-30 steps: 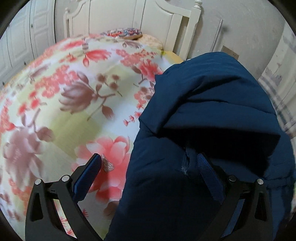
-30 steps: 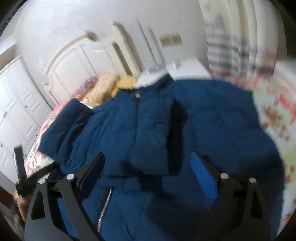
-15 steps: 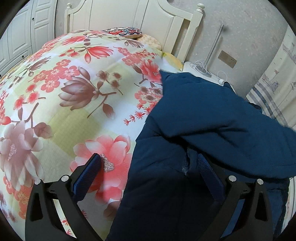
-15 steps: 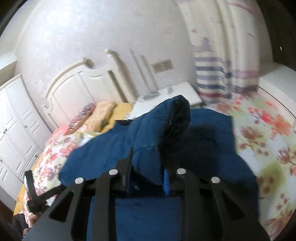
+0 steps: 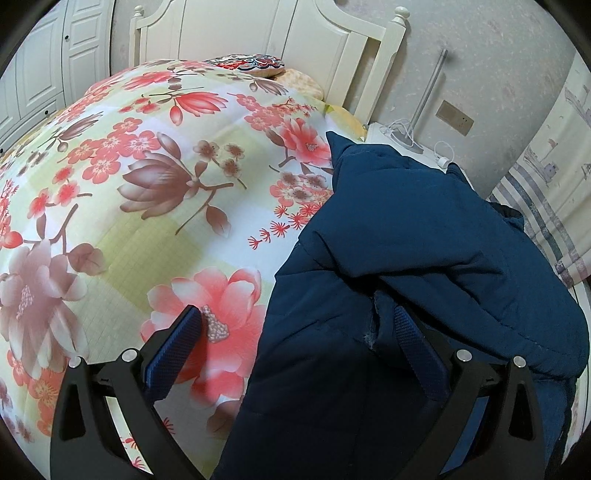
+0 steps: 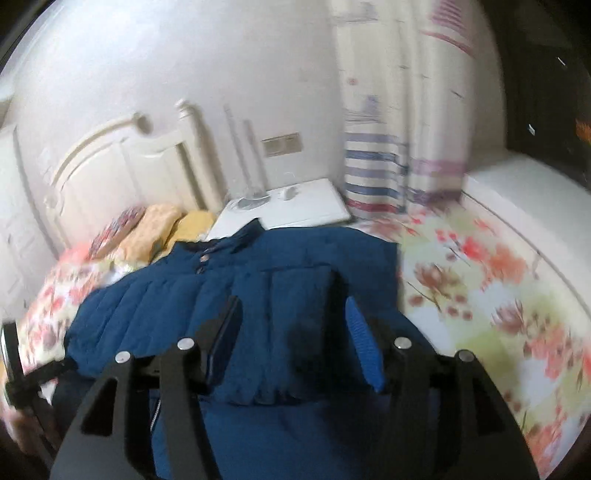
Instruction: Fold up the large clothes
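Item: one navy padded jacket (image 6: pixel 258 295). It lies spread on my bed, collar toward the headboard (image 5: pixel 258 33), with one sleeve folded across its chest. Two round snaps show below the collar. A short run of zipper teeth shows near the bottom hem, left of centre in the right wrist view. No brand tag, label or lettering can be read anywhere on it; that view is blurred.

Item: one floral quilt (image 5: pixel 129 192), pink and maroon blossoms on pale yellow and white. The jacket rests on it and covers its side toward the nightstand (image 6: pixel 306 206).

Item: pillows at the head of the bed. I count three in the right wrist view: one patterned (image 5: pixel 251 62), two plain yellow-orange.

Item: one white nightstand carrying a slim lamp (image 5: pixel 424 99) and a white cable. One wall socket plate (image 5: pixel 455 118), no legible marking.

Item: one striped curtain (image 6: pixel 373 166), printed figures too blurred to read.

Tool, left: my left gripper (image 5: pixel 299 325) is parked with its jaws wide apart. One finger is over the quilt, the other over the jacket's edge, nothing pinched.

Tool, right: my right gripper (image 6: pixel 291 325) has just been opening its jaws. They stand partly apart above the folded sleeve, the cloth free of the pads.
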Demonstrator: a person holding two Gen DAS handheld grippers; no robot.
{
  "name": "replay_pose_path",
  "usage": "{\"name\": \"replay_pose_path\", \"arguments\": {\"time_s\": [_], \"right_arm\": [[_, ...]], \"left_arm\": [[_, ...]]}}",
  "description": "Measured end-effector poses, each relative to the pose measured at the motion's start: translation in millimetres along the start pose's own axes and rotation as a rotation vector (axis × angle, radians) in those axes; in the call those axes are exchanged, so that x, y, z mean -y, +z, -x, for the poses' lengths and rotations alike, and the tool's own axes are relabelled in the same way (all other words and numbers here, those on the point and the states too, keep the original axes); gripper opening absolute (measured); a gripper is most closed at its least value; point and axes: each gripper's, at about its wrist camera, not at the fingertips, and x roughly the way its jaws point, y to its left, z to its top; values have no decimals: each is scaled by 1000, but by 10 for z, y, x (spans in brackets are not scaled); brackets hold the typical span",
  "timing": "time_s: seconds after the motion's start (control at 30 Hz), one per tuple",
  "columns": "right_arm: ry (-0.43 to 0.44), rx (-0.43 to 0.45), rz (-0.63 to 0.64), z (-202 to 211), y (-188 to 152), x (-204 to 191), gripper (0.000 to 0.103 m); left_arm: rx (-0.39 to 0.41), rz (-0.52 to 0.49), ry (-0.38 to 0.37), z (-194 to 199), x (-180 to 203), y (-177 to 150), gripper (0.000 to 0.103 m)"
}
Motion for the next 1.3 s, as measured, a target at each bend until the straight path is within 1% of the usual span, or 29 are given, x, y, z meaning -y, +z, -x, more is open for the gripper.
{"name": "replay_pose_path", "arguments": {"time_s": [0.07,0.1,0.17,0.2,0.23,0.27,0.3,0.33,0.37,0.4,0.43,0.5,0.53,0.57,0.6,0.63,0.7,0.73,0.8,0.83,0.87,0.9,0.97,1.03,1.1,1.13,1.17,1.23,1.3], "right_arm": [[-7,-47,54,-132,-12,-81,57],[-20,-133,83,-340,-85,-129,57],[-50,-221,110,-600,-229,-169,57],[-53,-203,124,-647,-291,-184,57],[-56,-205,127,-657,-299,-199,57],[-54,-208,126,-646,-294,-195,57],[-46,-208,127,-665,-322,-200,57],[-40,-207,126,-675,-338,-195,58],[-32,-206,119,-690,-357,-187,58],[-28,-207,114,-705,-371,-191,58],[-27,-207,113,-701,-358,-191,58],[-27,-204,112,-711,-375,-201,58],[-28,-204,114,-701,-354,-186,58],[-25,-203,112,-696,-353,-176,58],[-20,-203,107,-693,-352,-166,58],[-16,-202,101,-666,-318,-149,58],[-9,-201,91,-648,-291,-141,58],[-7,-200,90,-649,-290,-143,58],[3,-199,83,-646,-288,-124,59],[16,-199,77,-642,-286,-114,59],[34,-202,65,-631,-275,-90,59],[48,-202,51,-598,-248,-60,57],[63,-177,15,-511,-167,-3,54],[62,-117,-11,-398,-15,28,53],[53,-61,31,-345,146,-47,53],[47,-54,84,-383,213,-135,53],[35,-68,123,-458,250,-203,53],[27,-140,156,-717,241,-275,53],[-2,-266,174,-1099,73,-290,55]], "left_arm": [[1,2,-2,1,-2,0,99],[1,2,-2,2,0,0,99],[6,9,-5,17,-13,-3,99],[21,18,-5,63,-32,-9,99],[53,26,13,154,-43,-20,99],[123,40,40,326,-50,-43,97],[212,60,53,524,-52,-65,97],[352,93,34,832,-32,-92,97],[434,101,-7,1038,28,-84,97],[468,86,-26,1147,99,-60,98],[504,27,-47,1295,301,16,98],[485,-101,-81,1333,671,147,99],[438,-172,-106,1245,888,226,99],[390,-216,-115,1125,1047,272,99],[333,-258,-109,946,1213,322,99],[273,-289,-88,725,1348,356,99],[172,-320,-35,337,1464,368,99],[122,-329,1,134,1466,353,99],[60,-345,63,-175,1381,267,99],[59,-356,50,-255,1331,221,99],[40,-337,15,-305,1269,211,99],[42,-312,-4,-285,1214,230,99],[36,-319,5,-305,1190,230,99],[33,-327,19,-321,1192,216,99],[29,-339,35,-349,1213,212,99],[29,-341,38,-334,1217,207,99],[28,-340,38,-328,1241,209,99],[27,-336,32,-333,1254,224,99],[27,-331,24,-327,1241,225,99]]}}
